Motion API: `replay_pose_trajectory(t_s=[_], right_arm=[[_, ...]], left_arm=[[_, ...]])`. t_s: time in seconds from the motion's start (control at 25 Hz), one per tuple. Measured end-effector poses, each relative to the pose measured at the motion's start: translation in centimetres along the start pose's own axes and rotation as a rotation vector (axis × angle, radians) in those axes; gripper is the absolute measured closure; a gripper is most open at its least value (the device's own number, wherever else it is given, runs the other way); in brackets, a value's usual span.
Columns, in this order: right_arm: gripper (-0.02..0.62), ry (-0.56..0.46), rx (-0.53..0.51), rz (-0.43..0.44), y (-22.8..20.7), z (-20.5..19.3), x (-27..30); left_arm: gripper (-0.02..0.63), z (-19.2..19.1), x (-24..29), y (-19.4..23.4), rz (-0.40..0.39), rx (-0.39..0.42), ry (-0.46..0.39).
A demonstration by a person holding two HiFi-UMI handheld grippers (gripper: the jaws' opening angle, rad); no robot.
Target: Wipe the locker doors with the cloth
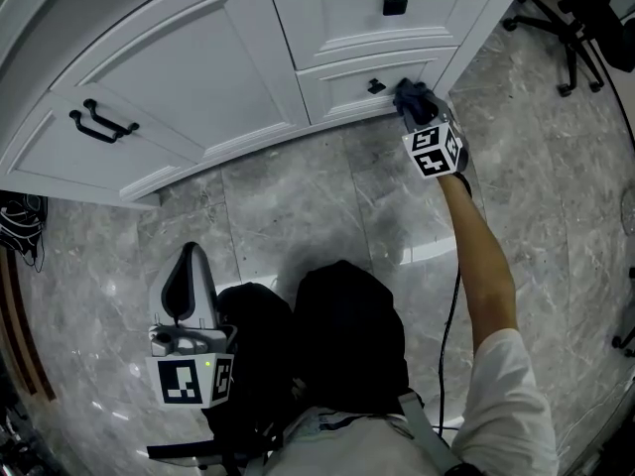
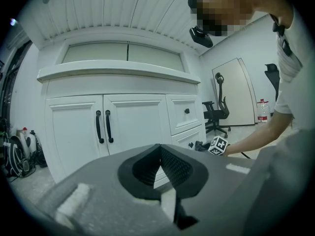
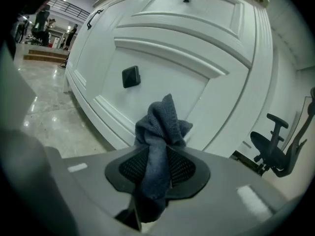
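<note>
Right gripper [image 1: 417,109], cloth [image 1: 407,92] at its tip, against white lower drawer [image 1: 342,92]; left gripper [image 1: 189,266] above marble floor [image 1: 298,206].

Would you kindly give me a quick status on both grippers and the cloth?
Left gripper shut, empty. Right gripper shut on cloth, at lower drawer front near its knob. Nothing between cloth and panel.

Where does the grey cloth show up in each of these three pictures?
Head view: cloth upper right, at the lower drawer.
Left gripper view: cloth small, right of centre, beside the marker cube.
Right gripper view: cloth centre, clamped between the jaws.
Shared landmark: the lower drawer's black knob.
</note>
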State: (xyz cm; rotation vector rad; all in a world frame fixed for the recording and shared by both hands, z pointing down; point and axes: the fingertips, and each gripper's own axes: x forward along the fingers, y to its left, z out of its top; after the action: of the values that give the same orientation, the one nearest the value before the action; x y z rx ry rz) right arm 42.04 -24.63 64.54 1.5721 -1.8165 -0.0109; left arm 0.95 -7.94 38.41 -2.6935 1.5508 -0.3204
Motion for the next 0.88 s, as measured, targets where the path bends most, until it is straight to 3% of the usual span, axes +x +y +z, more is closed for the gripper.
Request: replay_pose_trajectory(t_s=[0.2,0.32,0.6,0.88], right_arm=[[0.489,-0.07,0.049,-0.03,1.0,2.2,-4.9],[0.489,-0.161,0.053,-0.008,3.0,6.9,-8.6],[0.488,-0.419,-0.082,0.154,12.7,24.9,-13.3],[0.488,-0.659,-0.164,0.251,21.3,43.3,-15.1]], left_arm=[[0.604,-0.1,-0.4,0.9,-0.002,-0.016,-0.012],[0.604,-0.3,-0.7,1.5,-0.004,-0.036,-0.03],[0.604,-1.3,-2.4,3.7,0.018,-0.092,-0.06],[0.604,-2.0,-5.8,7.6,0.067,-0.119,-0.07]])
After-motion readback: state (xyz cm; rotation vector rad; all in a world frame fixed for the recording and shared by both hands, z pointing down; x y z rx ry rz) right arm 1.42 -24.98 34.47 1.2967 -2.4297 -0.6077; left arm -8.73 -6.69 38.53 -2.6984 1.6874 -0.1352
